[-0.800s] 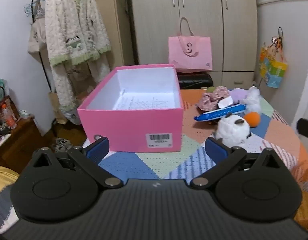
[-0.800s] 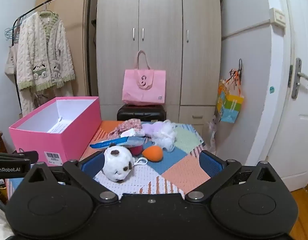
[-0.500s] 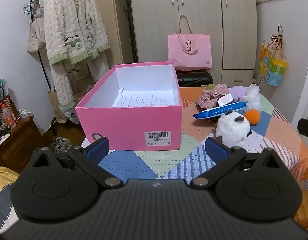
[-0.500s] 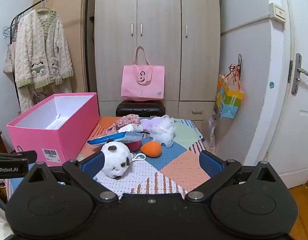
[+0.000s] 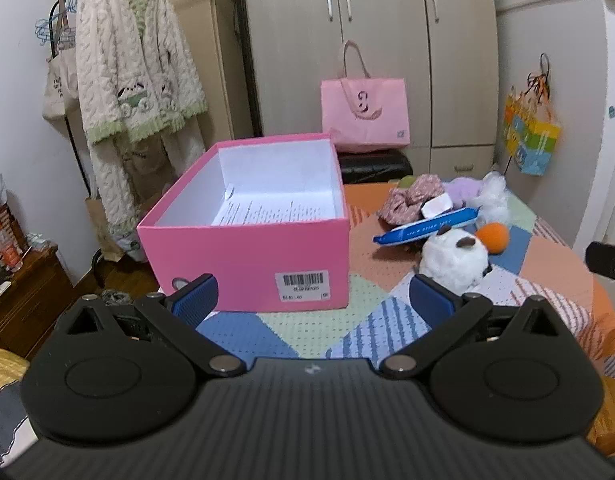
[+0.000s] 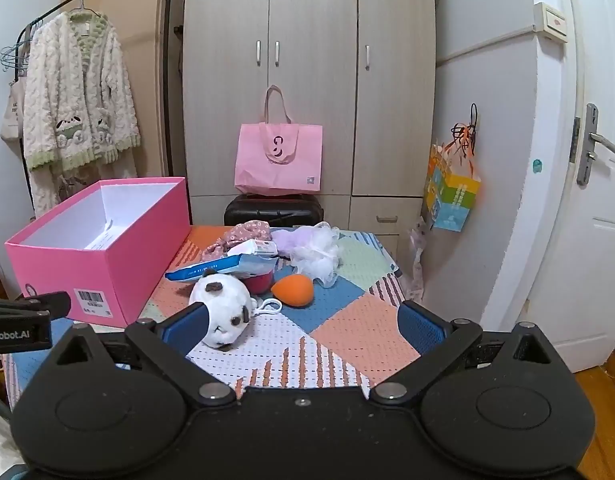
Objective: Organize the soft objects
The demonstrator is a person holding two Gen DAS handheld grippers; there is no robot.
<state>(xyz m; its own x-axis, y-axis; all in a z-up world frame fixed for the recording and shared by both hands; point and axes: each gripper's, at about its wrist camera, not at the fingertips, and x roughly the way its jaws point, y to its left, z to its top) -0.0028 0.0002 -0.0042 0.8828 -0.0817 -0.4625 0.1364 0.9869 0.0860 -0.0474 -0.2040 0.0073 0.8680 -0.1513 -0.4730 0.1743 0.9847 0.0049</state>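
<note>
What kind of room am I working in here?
Most likely a bedroom: a tall wardrobe along the back wall, a fleecy robe on a clothes rail, and a small table under a patchwork cloth.

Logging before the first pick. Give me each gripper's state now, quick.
Left gripper: open, holding nothing, facing the pink box.
Right gripper: open, holding nothing, the panda plush just ahead on the table.

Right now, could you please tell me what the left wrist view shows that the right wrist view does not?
Only the left wrist view shows the printed paper lying flat in the pink box and the wooden cabinet. Only the right wrist view shows the white door. Both show the box, the plush panda, the orange sponge and the pink tote bag.
</note>
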